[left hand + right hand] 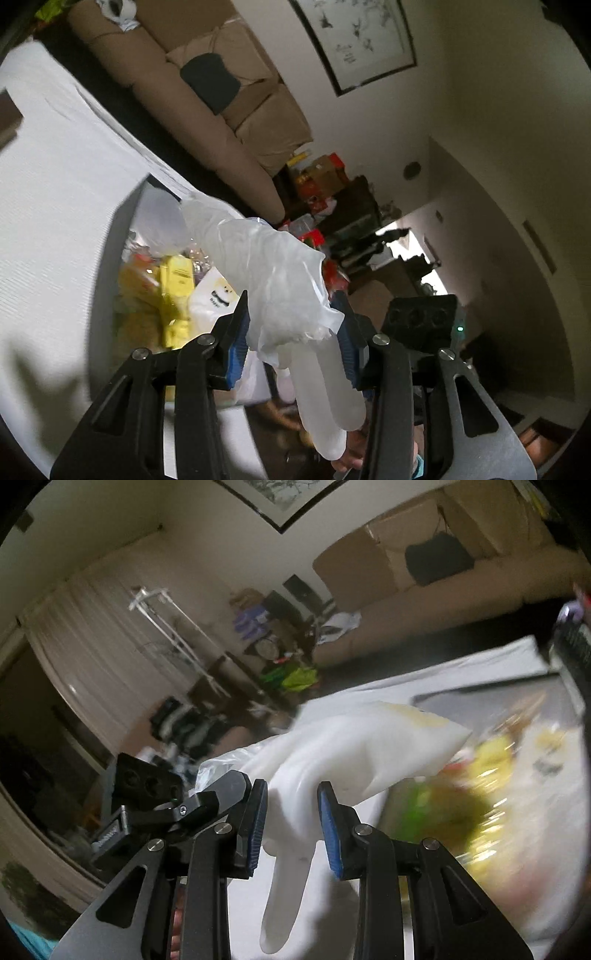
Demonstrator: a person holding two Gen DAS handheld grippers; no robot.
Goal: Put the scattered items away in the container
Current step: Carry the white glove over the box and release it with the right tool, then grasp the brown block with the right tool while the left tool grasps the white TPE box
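Black linkage arms, silver screws; ribbed blue fingers.

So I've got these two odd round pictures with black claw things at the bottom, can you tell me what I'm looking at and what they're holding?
There is no robot here. A person holds a two-finger gripper in each hand, and a wide-angle camera on each looks forward along its fingers, which is why the pictures look round and bent.

One picture is from the left gripper. Between its blue pads hangs a thin, see-through plastic glove; whether the pads press it is unclear. Behind it is a grey container already holding yellow packets, standing on a white cloth.

The other picture is from the right gripper. It has a white glove between its pads, with two glove fingers drooping down; again the gap looks wide. The container's contents show as a blur to the right. A beige sofa stands behind.
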